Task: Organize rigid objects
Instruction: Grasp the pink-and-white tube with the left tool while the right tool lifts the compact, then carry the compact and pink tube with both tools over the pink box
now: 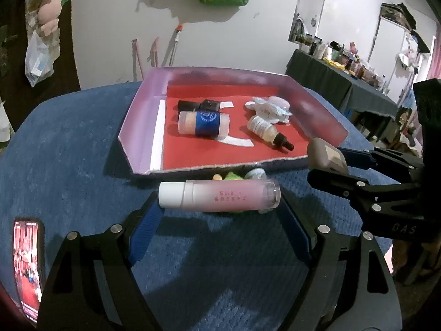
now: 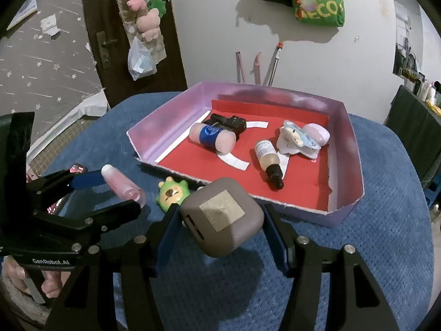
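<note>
Left view: left gripper (image 1: 220,207) grasps the pink bottle (image 1: 219,195) by its ends, just in front of the tray (image 1: 143,127).

Right view: right gripper (image 2: 220,220) clamps the grey case (image 2: 220,216) near the tray's front edge. Step: carrying both over. Next: clear the rim, drop inside w/ the others.

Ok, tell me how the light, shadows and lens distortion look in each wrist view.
Left wrist view: fisheye bends the purple tray rim and blackens the corners; the pink bottle in the left gripper casts a shadow on the blue cloth; the phone screen glows. Right wrist view: same curving; the green bag throws a hard shadow on the wall; the grey box in the right gripper looms large.
</note>
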A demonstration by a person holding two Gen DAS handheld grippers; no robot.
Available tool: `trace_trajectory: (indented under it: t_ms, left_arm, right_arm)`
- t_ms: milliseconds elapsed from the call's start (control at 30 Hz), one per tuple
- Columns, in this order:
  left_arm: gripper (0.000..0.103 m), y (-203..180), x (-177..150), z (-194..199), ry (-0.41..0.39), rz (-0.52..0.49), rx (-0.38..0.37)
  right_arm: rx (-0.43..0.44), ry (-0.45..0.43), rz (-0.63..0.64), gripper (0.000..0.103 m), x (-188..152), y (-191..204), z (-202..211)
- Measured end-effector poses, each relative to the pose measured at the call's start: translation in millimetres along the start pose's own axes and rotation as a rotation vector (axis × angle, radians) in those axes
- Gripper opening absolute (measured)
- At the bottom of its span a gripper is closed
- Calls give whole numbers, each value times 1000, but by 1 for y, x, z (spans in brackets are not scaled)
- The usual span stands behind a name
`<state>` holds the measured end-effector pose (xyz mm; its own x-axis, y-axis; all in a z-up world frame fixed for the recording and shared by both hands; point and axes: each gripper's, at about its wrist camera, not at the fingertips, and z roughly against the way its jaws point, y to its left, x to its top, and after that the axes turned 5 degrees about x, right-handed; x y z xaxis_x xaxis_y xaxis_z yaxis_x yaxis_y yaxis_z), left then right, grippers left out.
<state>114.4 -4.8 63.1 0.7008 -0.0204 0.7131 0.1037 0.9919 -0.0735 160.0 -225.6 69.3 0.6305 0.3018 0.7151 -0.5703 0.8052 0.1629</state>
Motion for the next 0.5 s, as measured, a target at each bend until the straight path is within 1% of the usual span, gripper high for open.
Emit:
trace_trajectory:
  t_ms: [267, 500]
  left_arm:
    - [82, 1, 21, -12, -1, -6, 0]
    - [82, 4, 38, -26, 11, -13, 4]
  right_arm:
    - [17, 6, -6, 62, 17, -8, -4]
    - [45, 42, -37, 62, 33, -21, -21]
